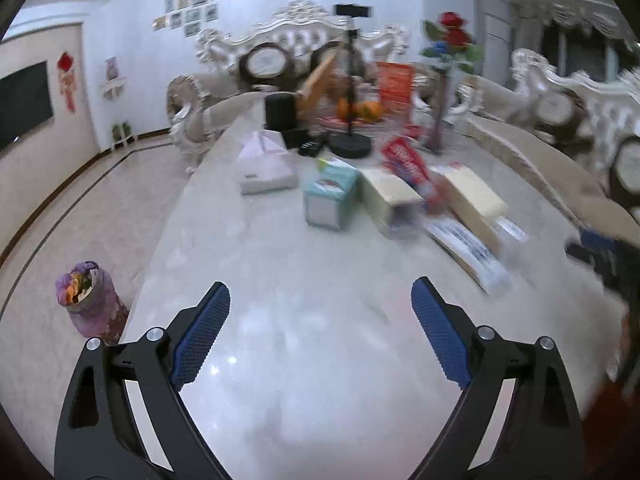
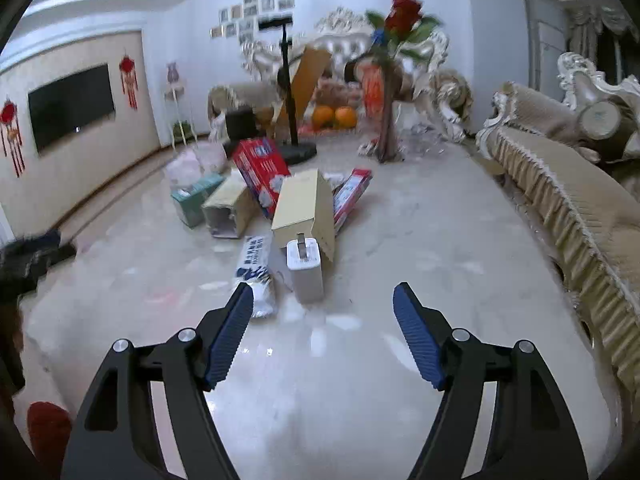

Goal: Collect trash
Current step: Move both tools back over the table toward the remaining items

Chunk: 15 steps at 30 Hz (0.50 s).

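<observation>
On glossy marble table [image 2: 460,240]: cardboard boxes [image 2: 306,206] (rectangular)

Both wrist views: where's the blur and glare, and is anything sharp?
Left wrist: left gripper sharp, boxes at right smeared, glare on the table. Right wrist: right gripper crisp, red flower and far clutter blurred, table reflections streaked; both bowed by fisheye.

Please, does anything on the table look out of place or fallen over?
Yes. Several empty boxes lie scattered on the table: a tan box tipped on its side, a red box leaning at an angle, and a smaller tan box lying with its end open. A white carton lies beside them. Both tools are empty.
</observation>
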{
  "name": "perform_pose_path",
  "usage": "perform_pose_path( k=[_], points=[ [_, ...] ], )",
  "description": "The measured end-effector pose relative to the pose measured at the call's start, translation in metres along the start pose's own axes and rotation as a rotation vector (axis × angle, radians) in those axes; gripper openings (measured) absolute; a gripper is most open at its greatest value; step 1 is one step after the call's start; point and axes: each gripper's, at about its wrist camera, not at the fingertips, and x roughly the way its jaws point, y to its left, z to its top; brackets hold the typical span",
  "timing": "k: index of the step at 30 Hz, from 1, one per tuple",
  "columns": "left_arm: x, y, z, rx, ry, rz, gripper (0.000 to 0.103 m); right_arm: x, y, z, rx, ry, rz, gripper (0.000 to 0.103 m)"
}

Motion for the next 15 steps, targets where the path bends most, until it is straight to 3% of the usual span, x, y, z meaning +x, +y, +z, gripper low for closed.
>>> perform_pose_path(
  k=[6, 9, 15],
  points=[
    [0.069, 0.012, 0.036, -0.002, 0.030, 0.049, 0.090, 0.044, -0.001, 0.005, -0.004, 0.084, -0.004, 0.068],
    [0.088, 0.010, 0.043, 0.011, 0.049, 0.054, 0.090, 0.054, -0.002, 0.012, 0.004, 0.084, -0.014, 0.067],
    [0.128, 0.010, 0.060, 0.023, 0.094, 0.046, 0.090, 0.073, -0.001, 0.018, -0.027, 0.179, -0.010, 0.057]
  ],
)
